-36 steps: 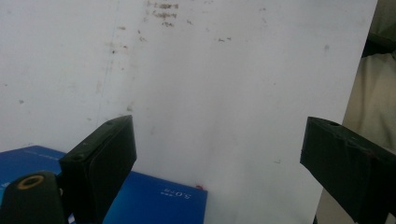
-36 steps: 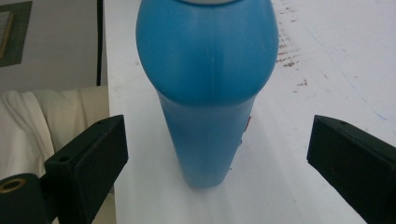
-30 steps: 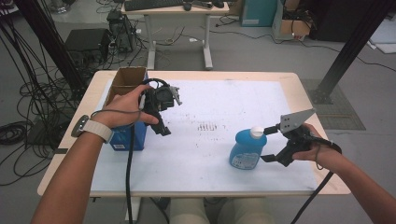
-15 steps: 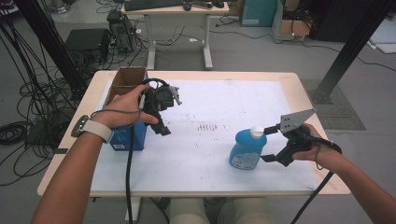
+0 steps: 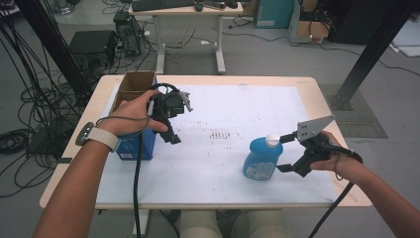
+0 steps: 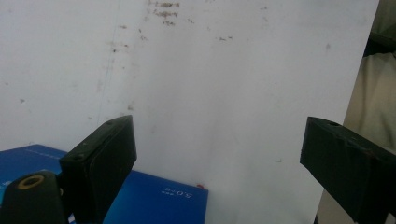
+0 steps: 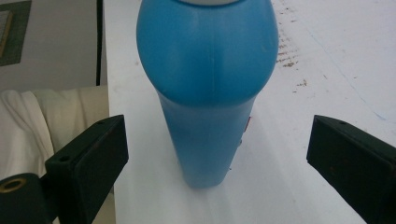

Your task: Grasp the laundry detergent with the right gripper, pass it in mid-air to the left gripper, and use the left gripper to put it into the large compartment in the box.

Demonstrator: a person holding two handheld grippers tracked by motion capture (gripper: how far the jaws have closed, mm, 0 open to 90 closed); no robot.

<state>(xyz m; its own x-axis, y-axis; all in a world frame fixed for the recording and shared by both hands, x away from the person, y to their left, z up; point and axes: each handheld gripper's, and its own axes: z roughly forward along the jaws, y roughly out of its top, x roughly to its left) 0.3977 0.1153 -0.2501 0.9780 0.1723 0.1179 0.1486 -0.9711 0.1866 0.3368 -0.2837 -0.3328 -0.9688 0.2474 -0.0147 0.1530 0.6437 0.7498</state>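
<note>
The blue bottle (image 5: pixel 263 158) stands upright on the white table (image 5: pixel 237 183), near its front right. The right gripper (image 5: pixel 281 152) has its jaws wide apart on either side of the bottle, not touching it. The left gripper (image 5: pixel 173 133) hangs open over a blue box (image 5: pixel 132 146), holding nothing

The middle of the white table sheet (image 5: pixel 223 163) is left bare between the hands; the left edge is blocked by a blue box (image 5: pixel 130 145) and an open cardboard box (image 5: pixel 134 82); the right front is obstructed by an upright blue bottle (image 5: pixel 262 158).
</note>
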